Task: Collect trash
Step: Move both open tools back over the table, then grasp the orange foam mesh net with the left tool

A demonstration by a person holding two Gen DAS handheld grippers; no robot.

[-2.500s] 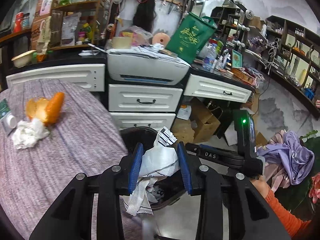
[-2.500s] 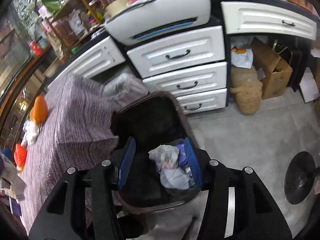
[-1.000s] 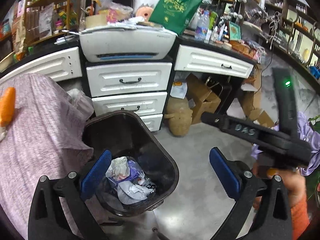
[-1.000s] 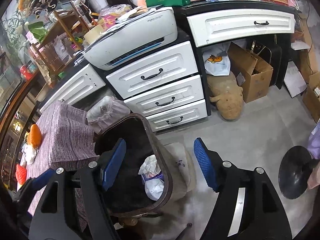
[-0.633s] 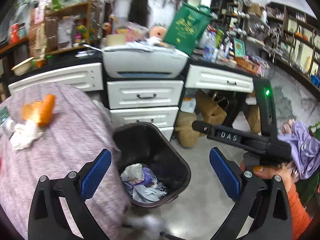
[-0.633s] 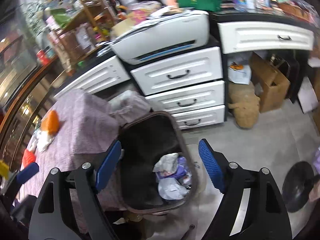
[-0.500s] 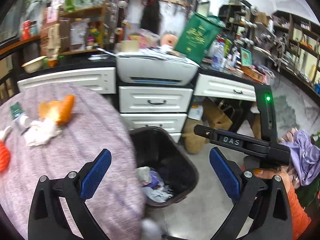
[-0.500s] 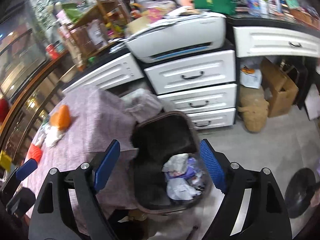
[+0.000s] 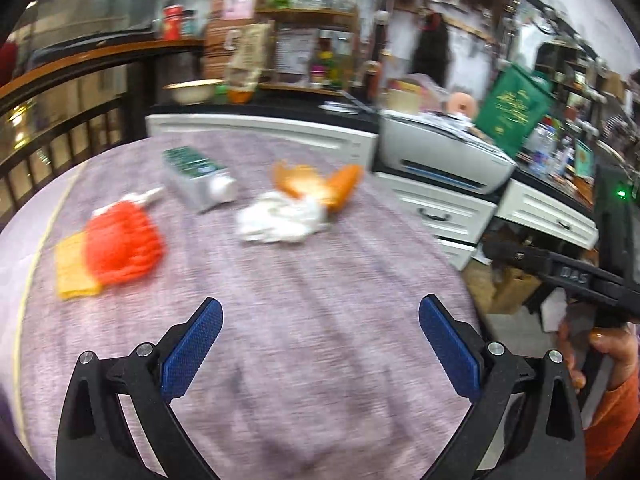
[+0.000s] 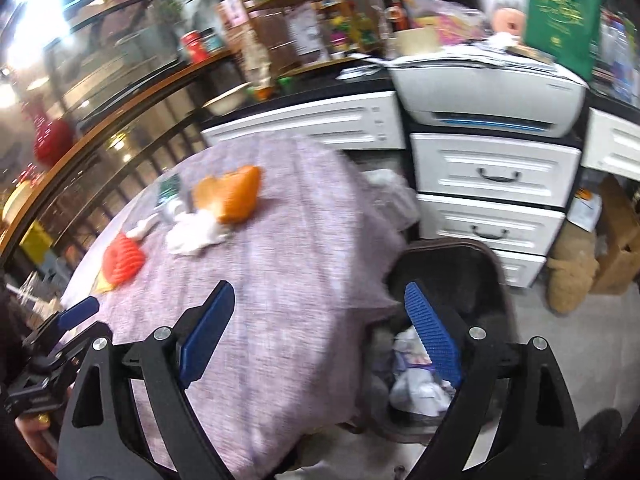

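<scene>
blur: tissue [image 9: 280, 220] and peel [image 9: 320, 186] are smearing — edges unclear | hidden: bin [image 10: 452, 268] is showing only partly behind right finger [image 10: 434, 334] | cut off: hand [image 9: 600, 354] at frame edge

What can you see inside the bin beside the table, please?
In the right wrist view, the bin holds crumpled white paper and wrappers at the bottom. The right gripper's finger and the tablecloth cover part of it, so anything beneath stays hidden.
</scene>
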